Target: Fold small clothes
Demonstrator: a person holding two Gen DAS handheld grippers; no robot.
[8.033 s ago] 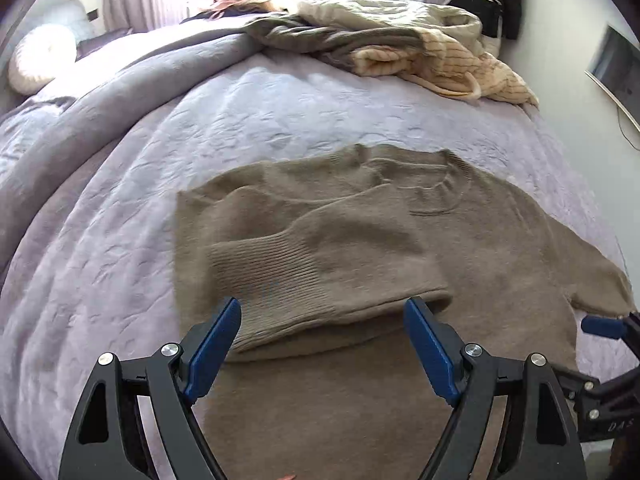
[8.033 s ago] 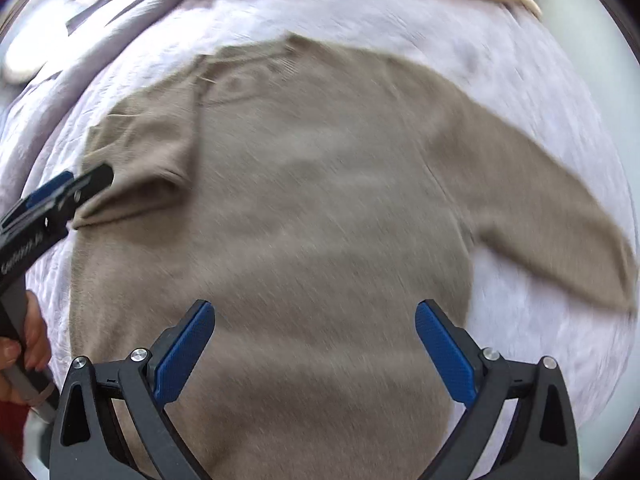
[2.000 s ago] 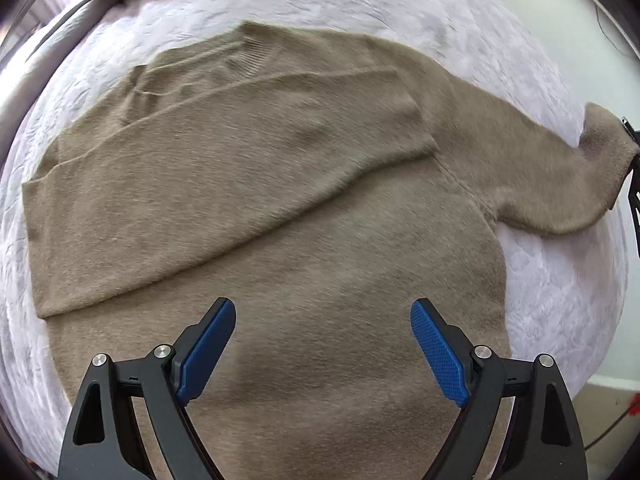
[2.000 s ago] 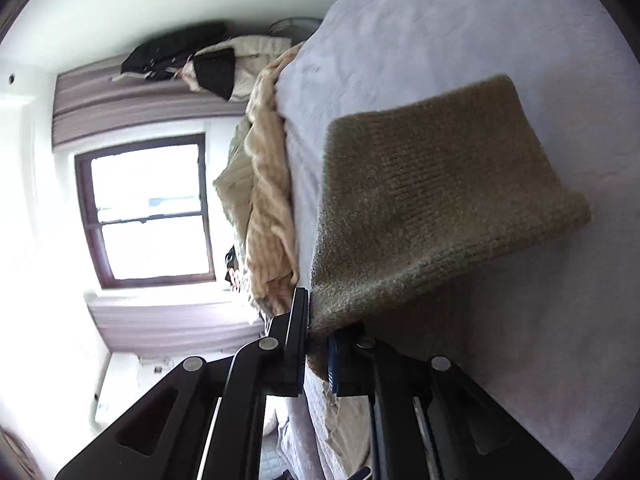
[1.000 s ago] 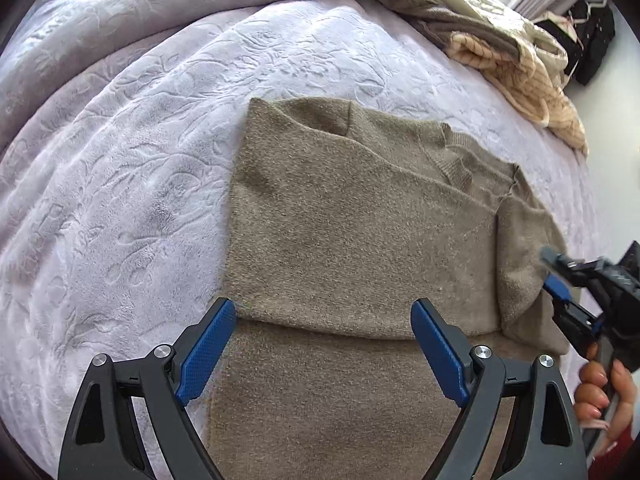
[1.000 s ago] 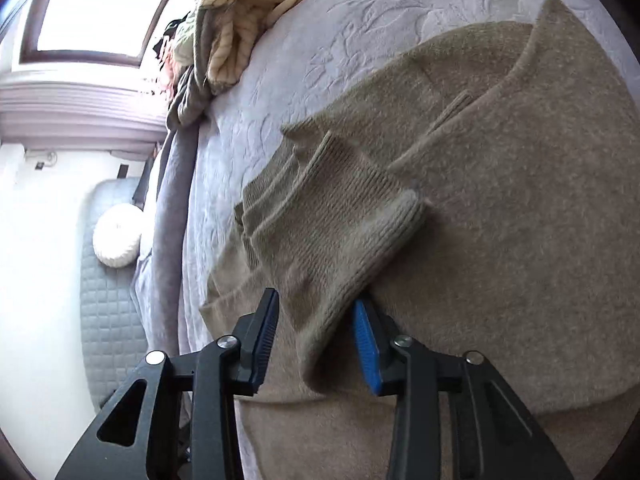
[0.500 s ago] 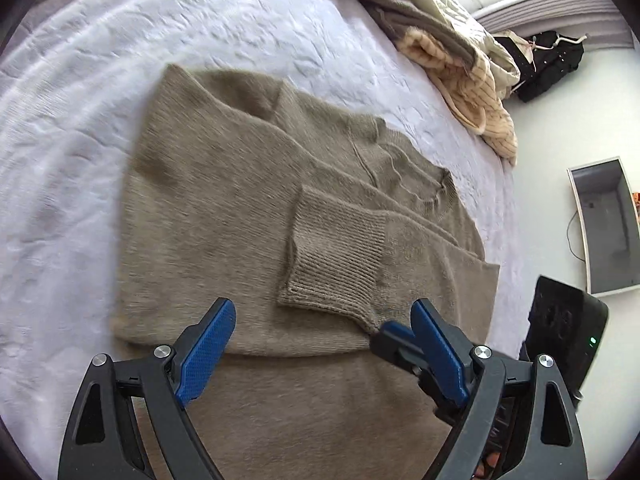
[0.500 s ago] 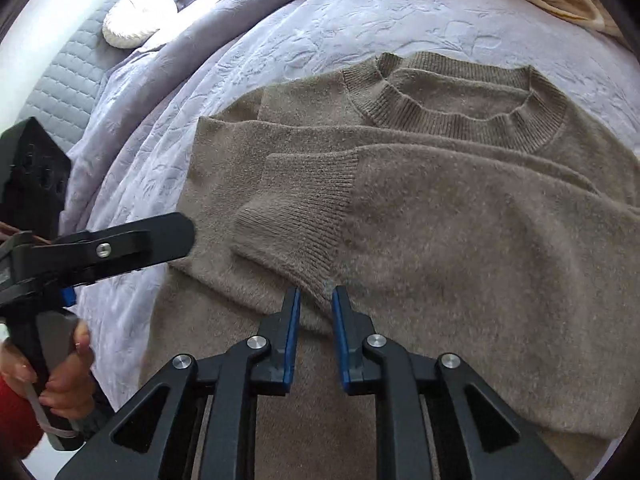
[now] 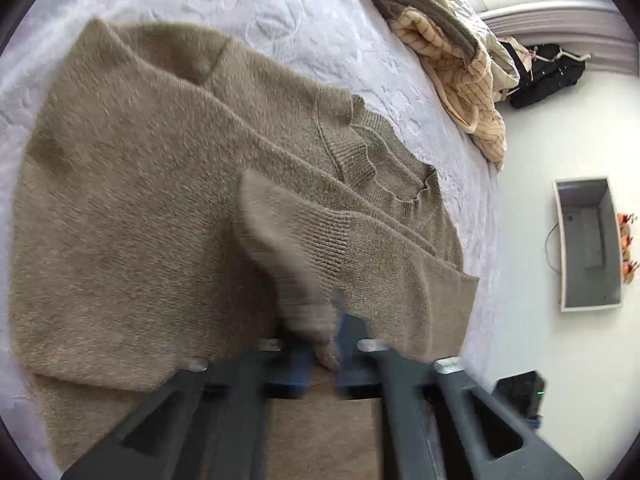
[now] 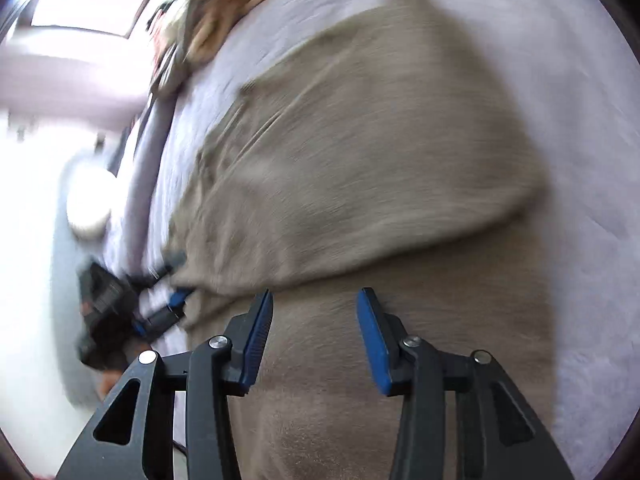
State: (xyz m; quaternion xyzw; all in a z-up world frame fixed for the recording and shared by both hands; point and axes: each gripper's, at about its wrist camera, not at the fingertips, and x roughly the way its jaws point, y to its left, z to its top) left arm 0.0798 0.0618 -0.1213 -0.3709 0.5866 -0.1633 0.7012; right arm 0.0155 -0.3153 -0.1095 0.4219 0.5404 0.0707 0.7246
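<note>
- Lavender bedding with an embossed floral pattern, the bedspread [image 9: 304, 12], is spread under everything seen from both wrist views.
- A taupe knit sweater [image 9: 132, 208] is laid flat on the bedspread, with its ribbed neckline [image 9: 384, 172] turned toward the bed's far edge.
- Both sleeves are folded in across the chest; the ribbed cuff [image 9: 288, 240] of the upper sleeve is lifted off the body of the garment and is blurred.
- The cuff's lower corner is pinched between the nearly closed blue pads of the left gripper [image 9: 320, 356]; the gripper itself is smeared by motion.
- In the right wrist view the sweater [image 10: 360, 152] is seen with a folded sleeve edge running across it, just ahead of the fingertips.
- The right gripper [image 10: 316, 328] is held above the sweater's lower body with its jaws parted and nothing between them.
- The left gripper [image 10: 160, 308] is also seen there, at the sweater's left edge, blurred, with knit fabric at its tip.
- A heap of cream striped and grey-green clothes [image 9: 452, 44] is piled near the bed's far edge, well apart from the sweater.
- Beyond the bed's right edge, a grey open box [image 9: 588, 244] is seen against the pale surface there, and dark clothing [image 9: 548, 76] is seen near a window.
</note>
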